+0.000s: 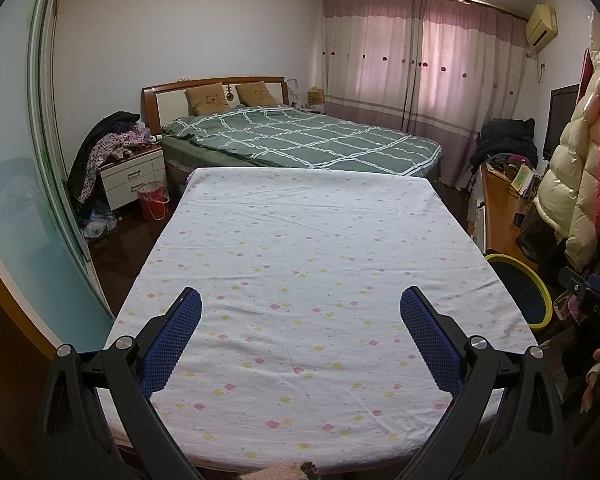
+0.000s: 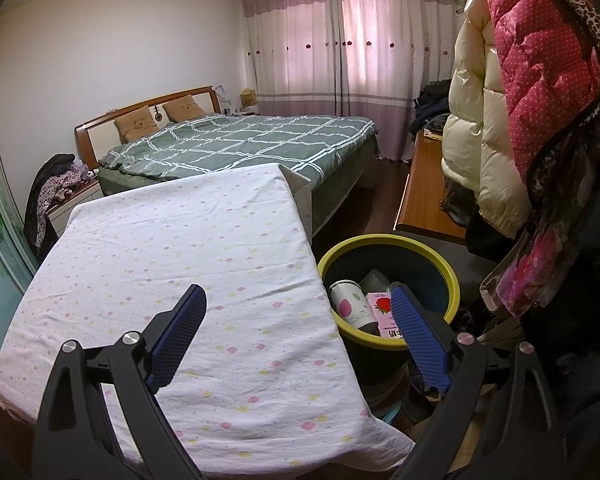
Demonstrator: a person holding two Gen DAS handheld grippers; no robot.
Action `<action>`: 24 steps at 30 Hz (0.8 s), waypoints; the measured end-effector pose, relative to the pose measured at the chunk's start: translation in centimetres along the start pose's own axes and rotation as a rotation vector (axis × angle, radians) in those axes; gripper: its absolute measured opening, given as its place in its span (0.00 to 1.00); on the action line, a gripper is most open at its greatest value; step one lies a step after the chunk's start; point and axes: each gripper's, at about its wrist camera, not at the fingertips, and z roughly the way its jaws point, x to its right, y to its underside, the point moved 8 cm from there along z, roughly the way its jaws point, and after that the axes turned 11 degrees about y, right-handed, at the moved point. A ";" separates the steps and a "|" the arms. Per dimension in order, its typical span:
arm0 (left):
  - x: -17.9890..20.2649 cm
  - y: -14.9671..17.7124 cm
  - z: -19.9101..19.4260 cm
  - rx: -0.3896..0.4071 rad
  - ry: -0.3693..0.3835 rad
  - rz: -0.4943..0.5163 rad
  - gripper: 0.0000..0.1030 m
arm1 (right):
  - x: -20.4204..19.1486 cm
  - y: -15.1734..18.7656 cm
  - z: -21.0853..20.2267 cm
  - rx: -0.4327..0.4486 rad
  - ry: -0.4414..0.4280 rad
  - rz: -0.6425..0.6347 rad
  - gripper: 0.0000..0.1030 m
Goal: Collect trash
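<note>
Two grippers, left gripper and right gripper, jaws wide; bin carton print unreadable

Left gripper and right gripper: black angular frames, round silver screws at the joints; fingers faced inside with blue dimpled pads.

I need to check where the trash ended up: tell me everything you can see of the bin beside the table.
The bin is round, with a yellow-green rim and a dark blue inside; it looks like plastic. It stands upright and open, with no lid, on the floor at the right edge of the cloth-covered table. Inside lie a white cup with a pink print, a pink carton and a pale item behind them. The left wrist view shows only its rim.
</note>
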 end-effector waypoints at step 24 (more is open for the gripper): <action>0.1 0.1 0.2 -0.003 -0.005 0.002 0.95 | 0.0 0.0 0.2 -0.002 0.000 -0.002 0.86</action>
